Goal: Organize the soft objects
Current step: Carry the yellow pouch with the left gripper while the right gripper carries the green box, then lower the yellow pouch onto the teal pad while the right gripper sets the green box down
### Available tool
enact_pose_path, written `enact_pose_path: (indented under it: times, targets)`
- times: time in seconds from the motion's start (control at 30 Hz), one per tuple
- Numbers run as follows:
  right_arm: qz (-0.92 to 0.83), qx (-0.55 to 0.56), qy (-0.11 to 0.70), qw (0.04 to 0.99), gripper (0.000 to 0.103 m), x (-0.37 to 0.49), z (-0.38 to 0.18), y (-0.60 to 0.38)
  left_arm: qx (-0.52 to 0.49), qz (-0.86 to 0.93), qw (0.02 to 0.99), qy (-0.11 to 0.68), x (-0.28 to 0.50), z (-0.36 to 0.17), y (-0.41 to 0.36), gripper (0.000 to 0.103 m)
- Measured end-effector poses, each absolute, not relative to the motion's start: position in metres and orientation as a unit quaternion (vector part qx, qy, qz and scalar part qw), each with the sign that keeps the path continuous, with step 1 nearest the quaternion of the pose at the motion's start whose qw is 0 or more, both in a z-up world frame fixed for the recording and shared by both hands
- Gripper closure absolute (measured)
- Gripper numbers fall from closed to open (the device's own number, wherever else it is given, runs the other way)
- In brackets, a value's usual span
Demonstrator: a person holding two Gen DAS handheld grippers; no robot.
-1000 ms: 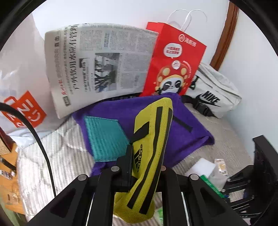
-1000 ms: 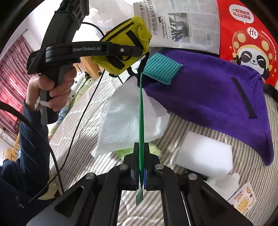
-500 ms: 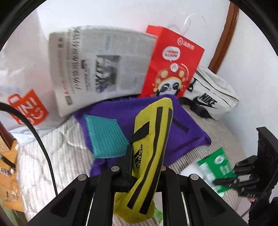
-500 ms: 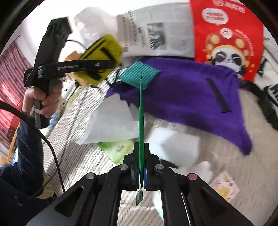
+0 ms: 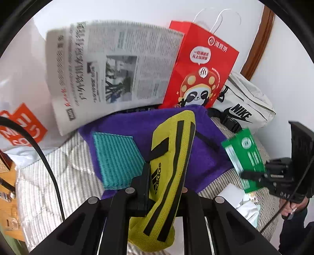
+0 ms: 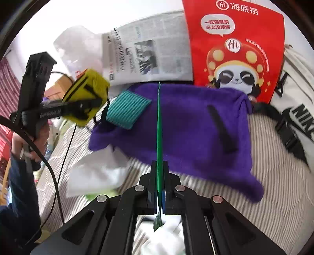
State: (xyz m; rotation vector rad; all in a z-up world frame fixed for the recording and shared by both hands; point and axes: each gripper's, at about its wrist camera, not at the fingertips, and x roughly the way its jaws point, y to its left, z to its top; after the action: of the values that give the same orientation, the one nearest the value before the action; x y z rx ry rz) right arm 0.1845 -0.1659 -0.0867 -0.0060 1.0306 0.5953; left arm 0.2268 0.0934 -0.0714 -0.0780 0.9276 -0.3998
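Left tool point(image 5: 164, 188) pinched on yellow pouch point(image 5: 166, 176) held above purple towel point(image 6: 196, 133), right tool point(image 6: 160, 188) clamped on thin green packet point(image 5: 245, 157), teal cloth point(image 6: 127, 111) lying on towel, striped bed point(image 6: 274, 176) beneath

We see a bed point(image 6: 274, 186) covered in grey and white striped fabric, lit by soft, even daylight. Behind it rises a plain white wall point(image 5: 117, 11). A curved brown wooden trim point(image 5: 259, 39) runs up the wall at the right. At the far left hangs a red patterned curtain point(image 6: 7, 94), and light wooden furniture point(image 5: 7, 194) stands beside the bed.
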Motion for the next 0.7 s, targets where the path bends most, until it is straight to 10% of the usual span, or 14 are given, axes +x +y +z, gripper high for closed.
enact_pose_path:
  times: [0.7]
  targets:
    - [0.216,-0.024,0.536,0.816,0.1,0.303,-0.15,-0.171,-0.075,-0.175,0.832,0.521,0.311,-0.126,0.07,0.091]
